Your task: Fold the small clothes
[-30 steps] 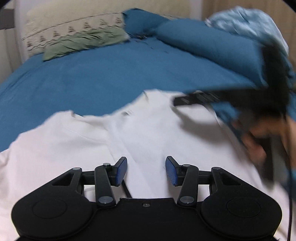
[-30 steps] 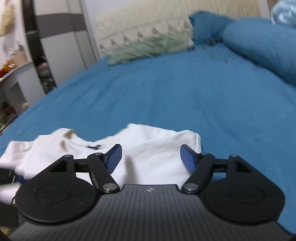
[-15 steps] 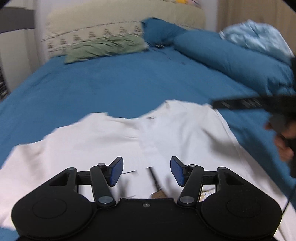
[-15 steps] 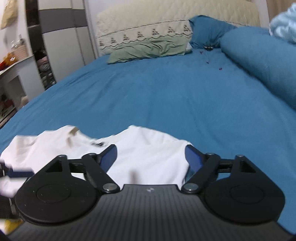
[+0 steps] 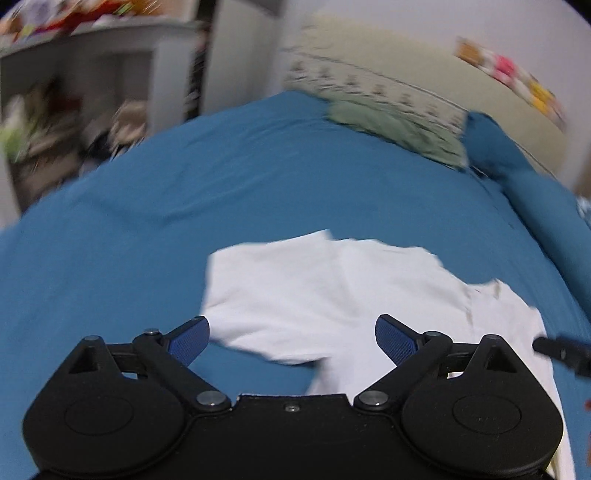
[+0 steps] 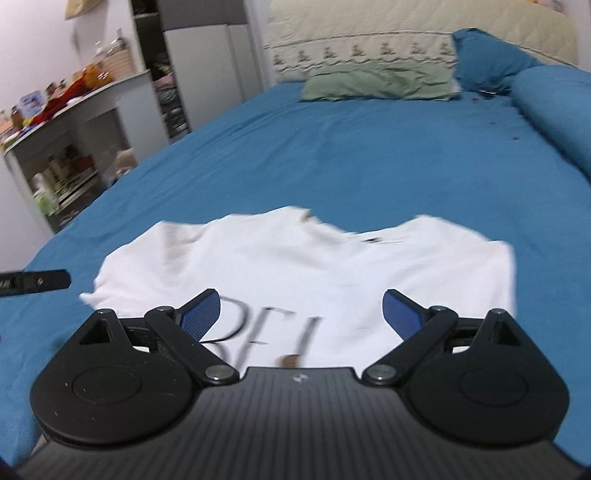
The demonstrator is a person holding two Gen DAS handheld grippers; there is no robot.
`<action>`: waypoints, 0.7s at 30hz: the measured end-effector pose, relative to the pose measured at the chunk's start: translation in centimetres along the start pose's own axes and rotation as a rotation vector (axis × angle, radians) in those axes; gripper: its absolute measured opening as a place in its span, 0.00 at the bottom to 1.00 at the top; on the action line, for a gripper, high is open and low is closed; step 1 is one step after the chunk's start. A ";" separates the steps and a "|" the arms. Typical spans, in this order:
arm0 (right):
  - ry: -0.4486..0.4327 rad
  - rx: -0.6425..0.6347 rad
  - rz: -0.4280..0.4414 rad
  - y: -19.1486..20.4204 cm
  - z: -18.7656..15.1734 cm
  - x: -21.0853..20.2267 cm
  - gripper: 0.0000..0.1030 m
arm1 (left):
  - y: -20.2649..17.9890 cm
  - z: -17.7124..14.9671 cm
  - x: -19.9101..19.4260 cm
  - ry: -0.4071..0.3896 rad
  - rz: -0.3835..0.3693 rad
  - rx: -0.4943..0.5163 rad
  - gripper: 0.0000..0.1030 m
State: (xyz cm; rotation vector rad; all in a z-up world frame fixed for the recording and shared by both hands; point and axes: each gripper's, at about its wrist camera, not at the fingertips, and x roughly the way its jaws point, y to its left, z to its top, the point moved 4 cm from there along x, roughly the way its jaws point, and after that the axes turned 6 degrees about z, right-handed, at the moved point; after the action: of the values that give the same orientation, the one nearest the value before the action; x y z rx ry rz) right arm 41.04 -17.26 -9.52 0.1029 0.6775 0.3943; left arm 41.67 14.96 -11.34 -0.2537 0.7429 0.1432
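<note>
- My left gripper [image 5: 291, 338] has its jaws opening, already spread wide, with nothing pinched between the blue pads [image 5: 188, 339].
- Just past those pads lies the white T-shirt [image 5: 332, 284]: a folded flap of it reaches between the fingers from the right, while bare blue sheet [image 5: 147, 240] sits beneath the left pad. The cloth touches neither pad that I can see.
- At the right edge of the left view, a black finger of the other gripper pokes in over the shirt's far corner.
- My right gripper [image 6: 301, 312] is also opening, jaws at their widest, empty.
- The T-shirt [image 6: 295, 266] spreads across the whole gap between the right fingers and slightly beyond both, flat on the bed, dark printed letters showing nearest the gripper body.
- Beyond the shirt, blue sheet runs on to a green pillow [image 6: 376, 83] and a cream headboard [image 6: 406, 33].
- Far left, blurred, stands a cluttered white shelf [image 6: 74, 122].
</note>
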 end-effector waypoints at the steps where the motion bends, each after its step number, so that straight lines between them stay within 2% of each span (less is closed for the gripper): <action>1: 0.008 -0.008 0.005 1.1 -0.3 0.7 1.00 | 0.9 -0.2 0.8 0.017 -0.006 -0.036 0.93; 3: 0.026 -0.016 0.013 2.9 -0.8 2.2 1.00 | 2.4 -0.6 2.4 0.056 -0.033 -0.110 0.89; 8: 0.061 -0.038 0.018 5.7 -2.4 4.9 1.00 | 4.6 -1.8 6.0 0.148 -0.111 -0.296 0.68; 13: 0.076 -0.022 0.034 6.6 -3.4 6.5 1.00 | 5.2 -1.6 6.7 0.111 -0.141 -0.403 0.67; 14: 0.076 -0.019 0.036 6.5 -3.5 6.6 1.00 | 5.2 -1.3 6.9 0.105 -0.137 -0.423 0.64; 15: 0.075 -0.016 0.037 6.5 -3.5 6.7 1.00 | 5.2 -1.2 7.3 0.103 -0.124 -0.431 0.59; 16: 0.074 -0.013 0.037 6.5 -3.6 6.8 1.00 | 5.1 -0.9 7.6 0.104 -0.099 -0.425 0.39; 17: 0.073 -0.009 0.036 6.4 -3.7 6.9 1.00 | 5.0 -0.7 7.8 0.108 -0.072 -0.410 0.07; 19: 0.072 -0.003 0.033 6.3 -3.7 7.1 1.00 | 4.8 -0.6 7.8 0.110 -0.050 -0.403 0.04; 21: 0.069 0.002 0.033 5.9 -3.7 7.0 1.00 | 3.8 0.0 6.7 0.062 -0.036 -0.358 0.04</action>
State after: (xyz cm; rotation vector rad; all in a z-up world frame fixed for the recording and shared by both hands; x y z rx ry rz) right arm 41.77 -9.19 -15.25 0.1025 0.7451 0.4301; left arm 45.69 18.90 -16.62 -0.6139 0.7713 0.2347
